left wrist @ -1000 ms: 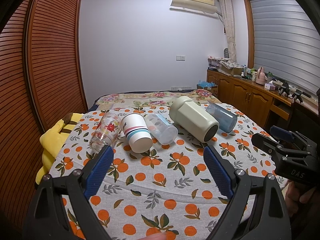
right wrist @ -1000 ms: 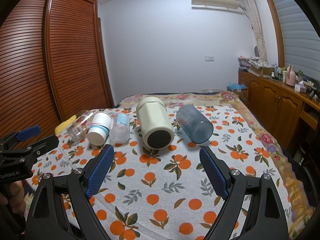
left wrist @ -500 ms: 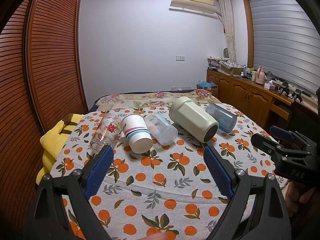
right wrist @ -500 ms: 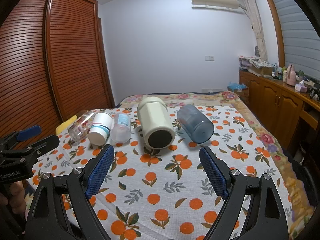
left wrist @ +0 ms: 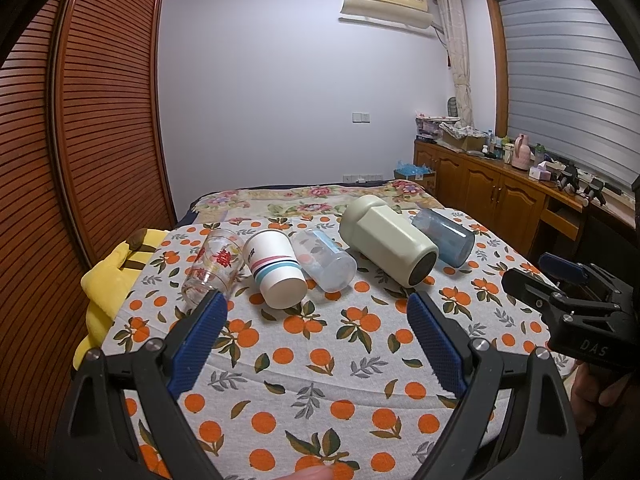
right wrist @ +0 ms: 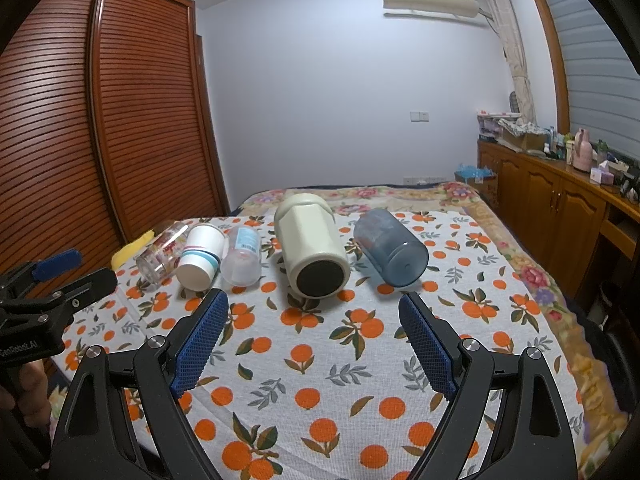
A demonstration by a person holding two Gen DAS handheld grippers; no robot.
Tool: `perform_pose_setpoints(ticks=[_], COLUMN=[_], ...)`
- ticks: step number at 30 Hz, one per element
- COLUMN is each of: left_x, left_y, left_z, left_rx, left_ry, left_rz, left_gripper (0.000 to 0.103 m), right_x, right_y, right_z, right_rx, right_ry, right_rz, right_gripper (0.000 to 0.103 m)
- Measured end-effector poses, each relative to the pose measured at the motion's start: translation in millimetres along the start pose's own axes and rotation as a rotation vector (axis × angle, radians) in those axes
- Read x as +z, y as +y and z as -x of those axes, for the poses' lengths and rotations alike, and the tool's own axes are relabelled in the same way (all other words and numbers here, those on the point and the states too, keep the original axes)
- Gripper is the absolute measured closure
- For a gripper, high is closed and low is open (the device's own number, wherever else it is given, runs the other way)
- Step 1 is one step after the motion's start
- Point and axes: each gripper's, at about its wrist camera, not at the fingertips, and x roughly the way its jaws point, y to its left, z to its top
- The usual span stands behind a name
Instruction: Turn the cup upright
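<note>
Your left gripper (left wrist: pixel 314 316) and right gripper (right wrist: pixel 314 314) hang spread wide and empty above the orange-print cloth (right wrist: pixel 320 368), well short of a row of five vessels lying on their sides. From your left: a printed glass (left wrist: pixel 212 266), a striped paper cup (left wrist: pixel 276 270), a clear plastic cup (left wrist: pixel 324 260), a cream tumbler (right wrist: pixel 312 248) and a blue cup (right wrist: pixel 390 246). None stands upright yet. The risk, as it looks from here: the cups lie close, the three on the left nearly touching, so a wide jaw may nudge a neighbour and set it rolling on the soft bedding. A hard pinch would likely crumple the paper cup.
</note>
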Motion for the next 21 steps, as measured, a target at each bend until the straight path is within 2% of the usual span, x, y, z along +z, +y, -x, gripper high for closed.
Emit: perform_pose_setpoints(ticks=[21], left_x=[1.2], left_y=[7.1], left_z=[-7.3], left_rx=[-0.007], left_ry=[0.020], left_rz=[0.000], left_gripper=[0.011], right_x=[-1.8], right_y=[0.9], right_z=[-3.9], right_rx=[0.010], right_ry=[0.015], right_rz=[-0.004], right_gripper=[0.014])
